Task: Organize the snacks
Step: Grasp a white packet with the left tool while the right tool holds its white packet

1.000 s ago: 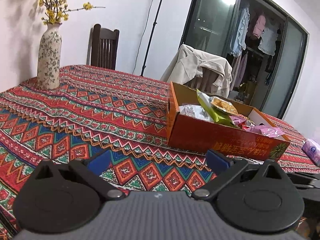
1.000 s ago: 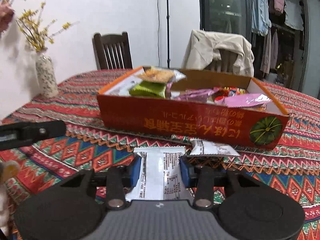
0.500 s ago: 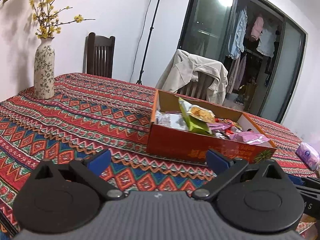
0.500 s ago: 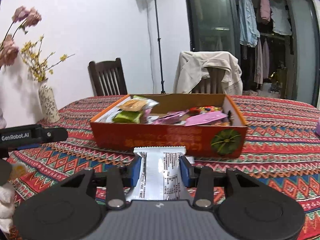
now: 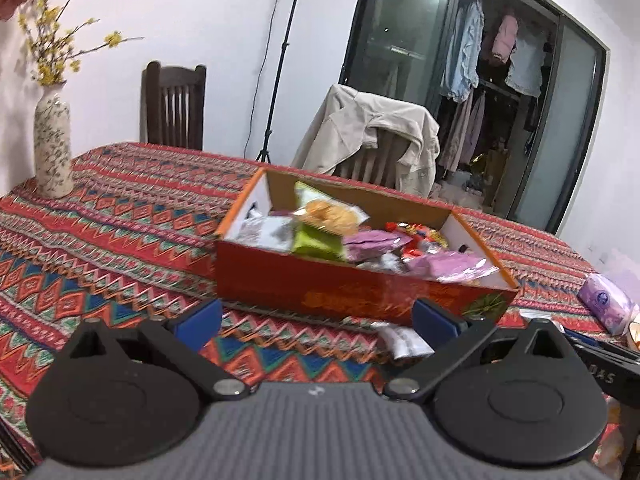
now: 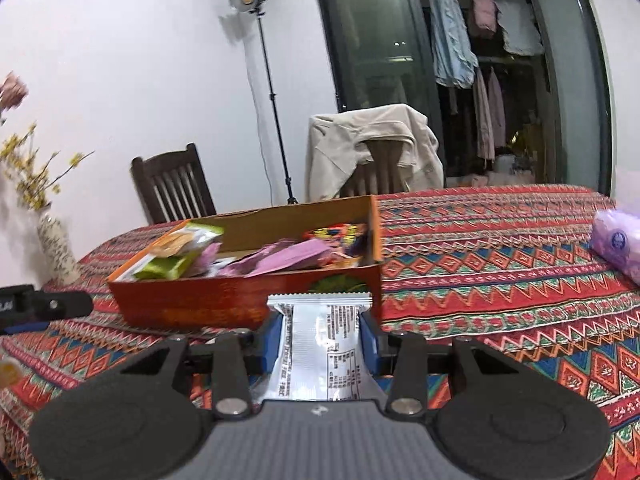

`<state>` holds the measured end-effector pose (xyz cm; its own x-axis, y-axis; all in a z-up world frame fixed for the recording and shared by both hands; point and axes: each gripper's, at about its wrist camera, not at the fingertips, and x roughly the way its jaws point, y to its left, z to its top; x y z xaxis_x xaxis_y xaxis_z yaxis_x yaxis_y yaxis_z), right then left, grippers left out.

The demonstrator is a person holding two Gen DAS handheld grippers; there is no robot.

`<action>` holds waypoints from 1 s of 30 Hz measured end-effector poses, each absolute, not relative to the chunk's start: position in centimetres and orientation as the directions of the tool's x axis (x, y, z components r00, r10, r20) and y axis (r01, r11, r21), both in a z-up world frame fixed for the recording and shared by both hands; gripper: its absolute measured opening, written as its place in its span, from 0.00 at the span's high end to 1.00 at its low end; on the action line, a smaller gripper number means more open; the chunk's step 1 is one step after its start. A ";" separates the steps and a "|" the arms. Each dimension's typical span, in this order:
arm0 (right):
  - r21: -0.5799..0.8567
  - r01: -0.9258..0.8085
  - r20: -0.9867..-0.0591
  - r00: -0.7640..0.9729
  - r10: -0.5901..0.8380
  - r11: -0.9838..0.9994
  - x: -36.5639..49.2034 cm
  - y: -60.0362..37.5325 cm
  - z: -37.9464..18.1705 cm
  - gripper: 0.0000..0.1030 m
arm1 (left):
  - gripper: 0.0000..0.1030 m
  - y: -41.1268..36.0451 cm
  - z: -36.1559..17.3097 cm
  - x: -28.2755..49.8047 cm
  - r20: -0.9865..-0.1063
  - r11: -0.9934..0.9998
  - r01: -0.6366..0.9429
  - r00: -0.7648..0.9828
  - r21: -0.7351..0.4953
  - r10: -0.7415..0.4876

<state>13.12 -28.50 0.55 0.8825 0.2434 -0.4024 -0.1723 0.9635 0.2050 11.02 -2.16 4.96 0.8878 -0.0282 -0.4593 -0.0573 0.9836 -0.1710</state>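
Observation:
An orange cardboard box full of snack packets sits on the patterned tablecloth. My right gripper is shut on a white snack packet, held just in front of the box's near wall. My left gripper stands open with nothing between its blue fingers, a little short of the box. Another white packet lies on the cloth by the box's front right corner. Inside the box are a green packet and pink packets.
A flowered vase stands at the table's far left. A purple tissue pack lies at the right. Two chairs stand behind the table, one draped with a beige jacket. A light stand is by the wall.
Both grippers have drawn back and risen from the box, which now looks smaller and farther. The right view has swung so the box sits left of centre. The white packet stays gripped.

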 end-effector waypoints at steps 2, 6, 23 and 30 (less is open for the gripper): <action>0.216 -0.167 -0.401 0.883 0.244 0.962 13.9 -29.5 0.3 0.61 | 0.00 -3.2 5.0 11.2 -0.453 0.983 -0.049 0.891 -0.174 -0.036; 0.236 -0.180 -0.405 0.875 0.265 0.955 15.5 -30.2 -0.4 0.61 | 0.00 -5.4 5.2 12.2 -0.452 0.987 -0.046 0.892 -0.152 -0.028; 0.308 -0.143 -0.425 0.864 0.270 0.941 16.9 -31.9 -1.9 0.61 | 0.00 -12.6 0.4 19.6 -0.634 1.000 -0.020 0.774 -0.017 0.005; 0.281 -0.140 -0.426 0.868 0.254 0.949 16.8 -31.4 -2.1 0.61 | 0.18 -13.9 -2.3 21.4 -0.692 0.999 -0.028 0.720 0.036 0.046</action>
